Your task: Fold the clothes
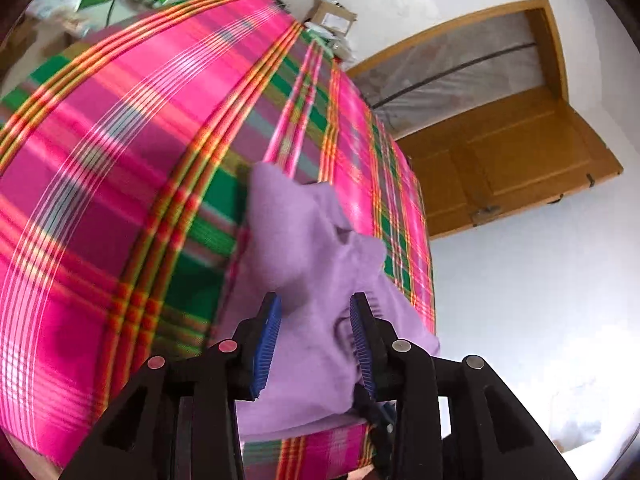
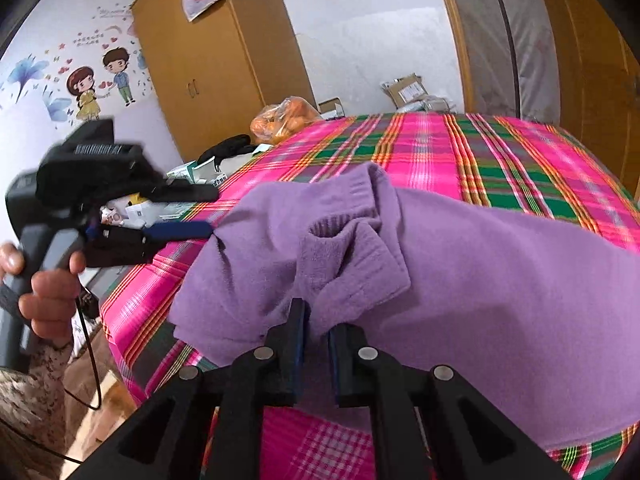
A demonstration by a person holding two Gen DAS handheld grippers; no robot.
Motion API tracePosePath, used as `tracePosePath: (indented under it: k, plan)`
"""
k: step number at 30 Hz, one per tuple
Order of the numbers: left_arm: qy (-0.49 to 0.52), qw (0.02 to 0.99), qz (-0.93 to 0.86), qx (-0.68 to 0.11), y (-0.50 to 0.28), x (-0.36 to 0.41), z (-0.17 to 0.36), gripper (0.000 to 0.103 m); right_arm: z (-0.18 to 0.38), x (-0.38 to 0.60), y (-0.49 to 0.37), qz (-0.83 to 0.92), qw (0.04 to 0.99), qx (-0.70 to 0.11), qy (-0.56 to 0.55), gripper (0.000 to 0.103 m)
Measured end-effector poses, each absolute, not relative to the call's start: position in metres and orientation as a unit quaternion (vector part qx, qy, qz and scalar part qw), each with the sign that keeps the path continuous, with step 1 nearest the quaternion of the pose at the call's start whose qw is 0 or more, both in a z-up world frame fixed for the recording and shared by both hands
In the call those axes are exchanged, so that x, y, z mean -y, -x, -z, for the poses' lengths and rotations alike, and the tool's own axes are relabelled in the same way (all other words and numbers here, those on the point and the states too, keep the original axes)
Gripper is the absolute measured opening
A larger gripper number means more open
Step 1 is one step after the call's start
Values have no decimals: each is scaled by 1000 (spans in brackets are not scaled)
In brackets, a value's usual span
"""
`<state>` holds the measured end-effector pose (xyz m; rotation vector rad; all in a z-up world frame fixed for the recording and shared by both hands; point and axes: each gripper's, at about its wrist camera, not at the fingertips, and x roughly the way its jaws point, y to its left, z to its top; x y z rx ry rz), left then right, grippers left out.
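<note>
One purple sweater (image 2: 460, 264) lies bunched near the front edge of the pink plaid cloth (image 2: 520, 152). The right gripper (image 2: 318, 344) pinches its fabric between narrowly spaced fingers. The left gripper (image 1: 316, 340) stands wide apart over the sweater's corner, gripping nothing.

A home bedroom. A plaid bedsheet (image 2: 460, 148) covers the bed, near a wooden wardrobe (image 2: 208, 44). Cartoon stickers (image 2: 100, 80) decorate the wall.

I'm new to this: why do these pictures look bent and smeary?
Left wrist view: fisheye lens curves the plaid cloth; motion blur smears the purple sweater; the lower right glares white. Right wrist view: door frames bow, left gripper blurred.
</note>
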<state>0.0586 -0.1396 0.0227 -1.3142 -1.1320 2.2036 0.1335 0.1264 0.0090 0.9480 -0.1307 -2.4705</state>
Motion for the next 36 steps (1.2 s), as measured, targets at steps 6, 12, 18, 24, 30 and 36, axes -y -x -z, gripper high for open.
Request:
tracePosePath:
  k: [6, 12, 18, 24, 30, 36]
  plan:
    - [474, 165, -766, 403, -68, 149, -3, 37, -8, -151, -132, 891, 256, 76, -368, 20]
    - [479, 166, -755, 415, -67, 154, 8, 37, -32, -181, -121, 899, 246, 113, -345, 39]
    - [481, 170, -757, 409, -67, 154, 8, 37, -41, -175, -61, 881, 274, 122, -365, 42]
    - [486, 173, -756, 403, -64, 152, 10, 37, -16, -161, -6, 836, 298, 150, -436, 46]
    - [494, 177, -752, 399, -61, 152, 12, 37, 0, -154, 19, 818, 301, 146, -468, 48]
    - [501, 175, -746, 401, -57, 153, 16, 38, 2, -138, 35, 809, 307, 135, -483, 49]
